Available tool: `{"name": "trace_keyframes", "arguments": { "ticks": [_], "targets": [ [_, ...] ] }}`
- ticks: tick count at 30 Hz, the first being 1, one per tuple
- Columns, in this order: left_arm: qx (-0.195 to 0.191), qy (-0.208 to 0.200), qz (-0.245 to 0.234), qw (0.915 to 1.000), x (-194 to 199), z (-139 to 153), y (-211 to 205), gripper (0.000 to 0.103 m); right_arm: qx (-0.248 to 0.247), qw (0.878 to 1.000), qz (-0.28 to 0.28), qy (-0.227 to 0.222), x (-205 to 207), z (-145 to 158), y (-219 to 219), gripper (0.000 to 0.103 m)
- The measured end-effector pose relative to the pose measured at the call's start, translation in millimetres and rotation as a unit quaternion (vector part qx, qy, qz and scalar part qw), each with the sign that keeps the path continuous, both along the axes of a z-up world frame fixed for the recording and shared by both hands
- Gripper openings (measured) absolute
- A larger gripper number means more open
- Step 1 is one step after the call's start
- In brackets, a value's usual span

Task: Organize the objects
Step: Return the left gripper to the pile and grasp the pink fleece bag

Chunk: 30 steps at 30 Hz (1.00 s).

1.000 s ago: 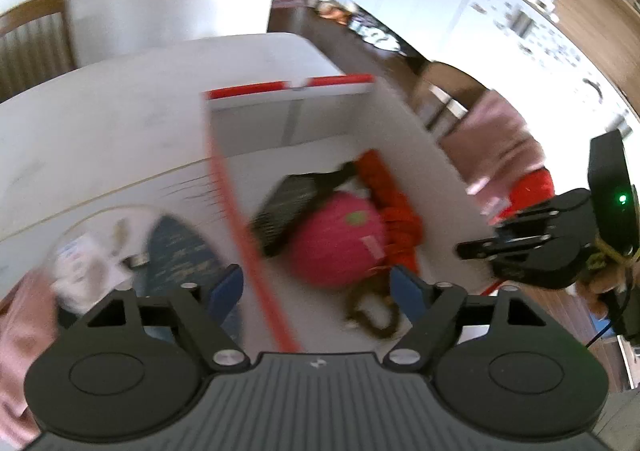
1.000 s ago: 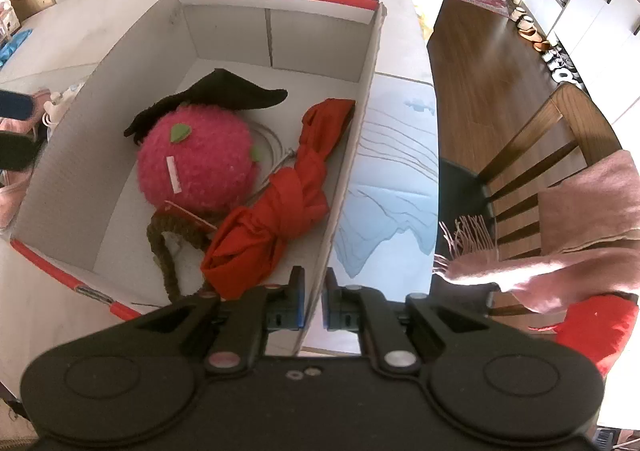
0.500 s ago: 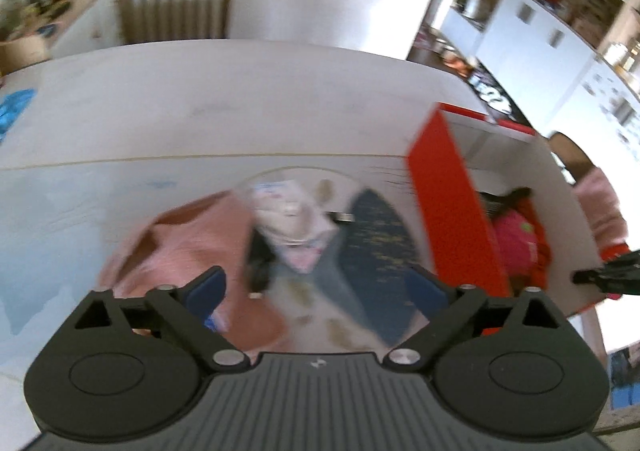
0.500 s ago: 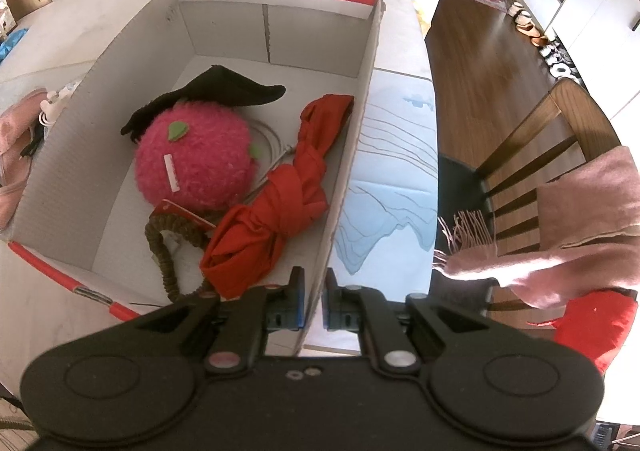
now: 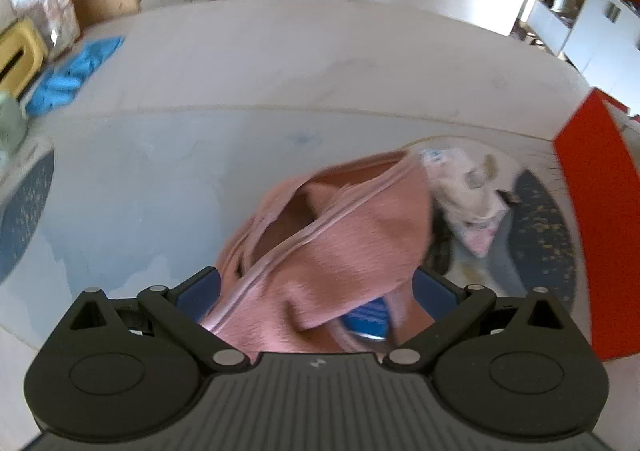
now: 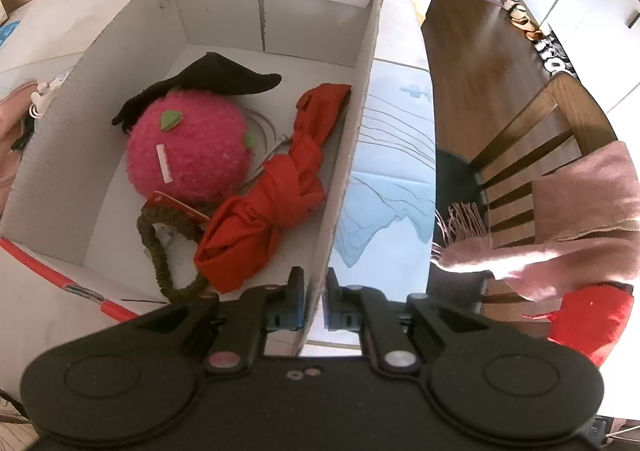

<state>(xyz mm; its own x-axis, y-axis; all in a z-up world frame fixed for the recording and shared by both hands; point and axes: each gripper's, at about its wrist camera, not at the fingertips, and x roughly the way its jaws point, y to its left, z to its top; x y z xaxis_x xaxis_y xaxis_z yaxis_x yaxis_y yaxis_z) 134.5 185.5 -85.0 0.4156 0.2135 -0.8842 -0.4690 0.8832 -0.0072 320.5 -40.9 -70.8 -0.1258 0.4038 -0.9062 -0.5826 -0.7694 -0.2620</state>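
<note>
Box (image 6: 352, 155), wall pinched by the closed right gripper (image 6: 314, 301) to steady it; left gripper (image 5: 316, 283), wide open, straddles pink cloth (image 5: 340, 243) at its 12 o'clock, holding nothing.

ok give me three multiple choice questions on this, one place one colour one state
1. Where does the fuzzy pink ball lie?
A. inside the white cardboard box
B. on the wooden chair
C. on the floor

2. What colour is the knotted cloth bundle beside the ball?
A. blue
B. red
C. green

3. What is the right claw doing?
A. wide open over the ball
B. holding the black cloth
C. closed on the box's side wall

Answers:
1 A, it sits on the box floor between the walls.
2 B, the bundle is plainly red.
3 C, the wall edge runs between its two nearly closed fingers, while the left claw stands open around a pink knitted garment.
</note>
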Motion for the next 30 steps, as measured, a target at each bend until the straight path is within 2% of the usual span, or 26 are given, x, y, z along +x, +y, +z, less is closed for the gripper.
{"name": "trace_keyframes", "arguments": {
  "ticks": [5, 11, 21, 23, 25, 26, 28, 29, 30],
  "targets": [
    [-0.028, 0.01, 0.027, 0.9992, -3.2, -19.0, 22.5, 0.102, 0.0, 1.0, -0.003, -0.002, -0.6, -0.7, 0.5, 0.009],
    [-0.092, 0.01, 0.044, 0.9948, -3.0, -32.6, 36.6, 0.103, 0.002, 1.0, -0.006, -0.006, -1.2, -2.6, 1.4, 0.01],
    [-0.126, -0.002, 0.069, 0.9897, -9.3, -34.9, 42.7, 0.1, 0.002, 1.0, -0.005, -0.006, -1.5, -3.2, 1.8, 0.01],
    [-0.13, -0.006, 0.067, 0.9892, -10.5, -32.2, 40.3, 0.093, 0.002, 1.0, -0.004, -0.006, -1.6, -3.2, 1.7, 0.01],
    [-0.141, -0.015, 0.067, 0.9877, -12.6, -30.3, 40.7, 0.075, 0.002, 1.0, -0.004, -0.006, -1.6, -3.3, 1.8, 0.01],
    [-0.144, -0.018, 0.065, 0.9874, -13.1, -28.1, 39.1, 0.07, 0.002, 1.0, -0.004, -0.006, -1.3, -3.7, 1.8, 0.01],
    [-0.143, -0.024, 0.058, 0.9877, -13.5, -23.3, 34.9, 0.051, 0.002, 1.0, -0.004, -0.006, -1.0, -4.1, 2.0, 0.01],
    [-0.14, -0.025, 0.057, 0.9881, -13.7, -20.9, 32.6, 0.046, 0.002, 1.0, -0.004, -0.006, -1.0, -4.0, 2.0, 0.01],
    [-0.139, -0.026, 0.057, 0.9883, -13.8, -18.3, 31.7, 0.037, 0.003, 1.0, -0.003, -0.007, -0.8, -4.5, 2.0, 0.01]
  ]
}}
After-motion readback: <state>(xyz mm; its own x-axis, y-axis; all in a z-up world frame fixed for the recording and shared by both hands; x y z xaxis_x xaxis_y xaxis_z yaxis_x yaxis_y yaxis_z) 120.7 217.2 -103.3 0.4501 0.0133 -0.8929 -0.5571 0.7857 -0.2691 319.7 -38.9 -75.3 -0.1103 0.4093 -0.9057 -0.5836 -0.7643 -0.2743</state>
